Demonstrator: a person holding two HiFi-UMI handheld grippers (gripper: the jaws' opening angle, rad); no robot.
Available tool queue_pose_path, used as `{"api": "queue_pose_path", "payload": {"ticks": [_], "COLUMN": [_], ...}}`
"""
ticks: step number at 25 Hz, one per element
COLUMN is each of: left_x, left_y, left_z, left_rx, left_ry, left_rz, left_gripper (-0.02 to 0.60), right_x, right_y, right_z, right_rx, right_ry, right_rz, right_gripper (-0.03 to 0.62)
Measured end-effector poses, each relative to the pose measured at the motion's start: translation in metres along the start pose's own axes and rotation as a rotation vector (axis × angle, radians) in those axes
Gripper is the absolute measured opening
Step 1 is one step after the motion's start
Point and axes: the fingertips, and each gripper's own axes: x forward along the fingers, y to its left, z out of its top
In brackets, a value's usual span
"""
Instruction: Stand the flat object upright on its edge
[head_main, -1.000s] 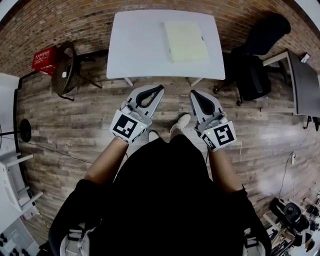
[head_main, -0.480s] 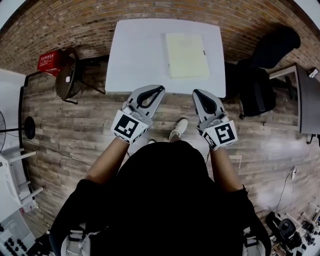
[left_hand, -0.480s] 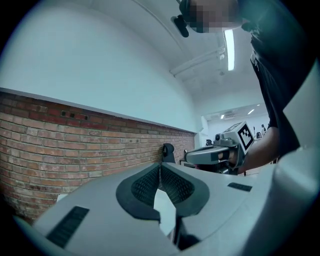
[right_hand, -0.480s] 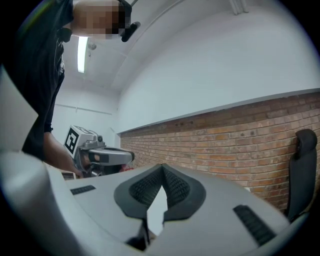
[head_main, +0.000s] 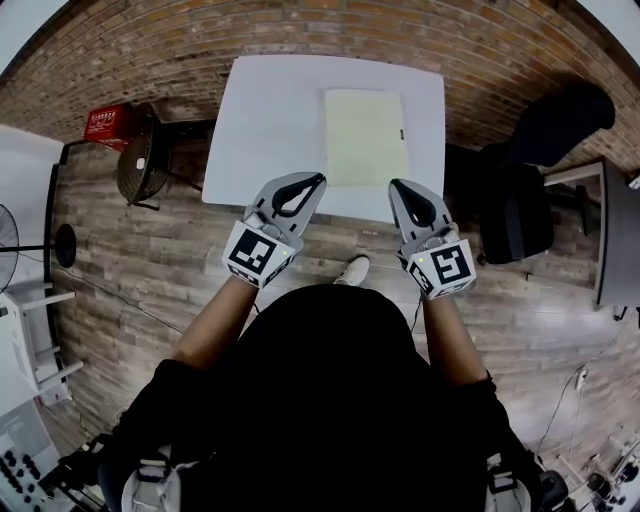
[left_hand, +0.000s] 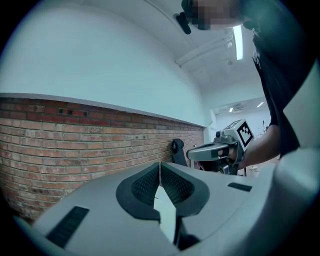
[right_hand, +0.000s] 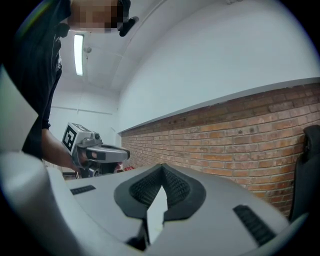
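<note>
A wooden plank floor (head_main: 140, 270) fills most of the head view, and a brick wall (head_main: 300, 40) runs along its far side. A white table (head_main: 265, 120) stands against that wall. The person in a black top (head_main: 330, 400) faces the table's near edge with both forearms held out. A black chair (head_main: 545, 170) sits to the right of the table, and a dark round stool (head_main: 140, 170) stands at its left. A pale yellow flat pad (head_main: 365, 135) lies flat on the right half of the table, with its near end close to the table's near edge. The left gripper (head_main: 319, 178) and the right gripper (head_main: 393, 184) are held side by side, with their tips over that near edge, one at each near corner of the pad. Each gripper's own view shows its jaws pressed together with nothing between them. A red crate (head_main: 105, 122) sits on the floor by the wall beside the stool. A light shoe (head_main: 350, 270) shows on the floor between the forearms.
</note>
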Motion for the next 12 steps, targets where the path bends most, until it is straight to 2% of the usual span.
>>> {"api": "queue_pose_path", "payload": {"ticks": [3,12], "left_x": [0.015,0.048], "left_y": [0.003,0.018], "left_z": [-0.004,-0.010], "left_rx": [-0.010,-0.020], "left_ry": [0.047,0.053], "left_rz": [0.025,0.063], "left_gripper": [0.023,0.023], "right_x": [0.004,0.022], "right_y": [-0.020,-0.060], "right_z": [-0.004,-0.020], "right_rx": [0.013,0.037], "right_ry": [0.008,0.044], "right_rz": [0.020,0.035], "right_gripper": [0.008,0.008]}}
